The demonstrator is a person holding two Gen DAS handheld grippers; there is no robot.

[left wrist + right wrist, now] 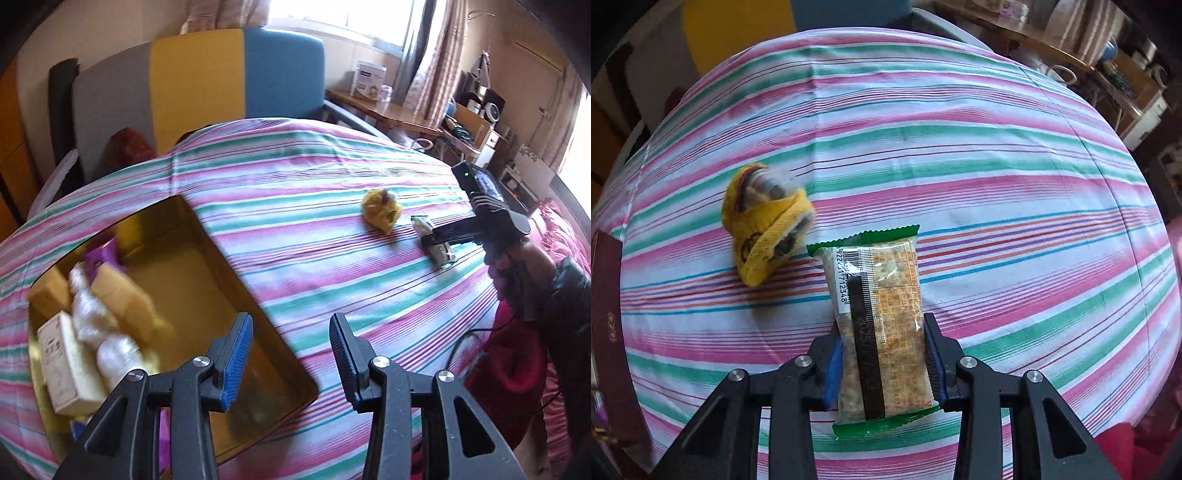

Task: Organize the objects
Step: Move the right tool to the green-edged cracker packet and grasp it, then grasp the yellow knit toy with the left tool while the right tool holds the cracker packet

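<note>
1. Right hand-held gripper: the two blue-padded fingers are pressed against the long sides of one snack packet, pinching it near its lower half. The packet is clear film with green crimped ends and lies flat on the striped cloth.

2. Left hand-held gripper: fingers partly spread, with nothing between them. It hangs above the near right corner of the box, touching nothing visible.

3. Box: one, open-topped, with a gold interior, resting on the striped cloth at the left in the left wrist view. Its contents are blurred. Countable items: two tan blocks, one white carton, one white wrapped bundle and a purple item of unclear kind.

4. Yellow plush toy: one, lying on the striped cloth just left of the packet's upper end, apart from it.

5. Person: one hand in a dark sleeve grips the right device's handle.

6. Loose items on the cloth: two in total, one packet and one toy.
</note>
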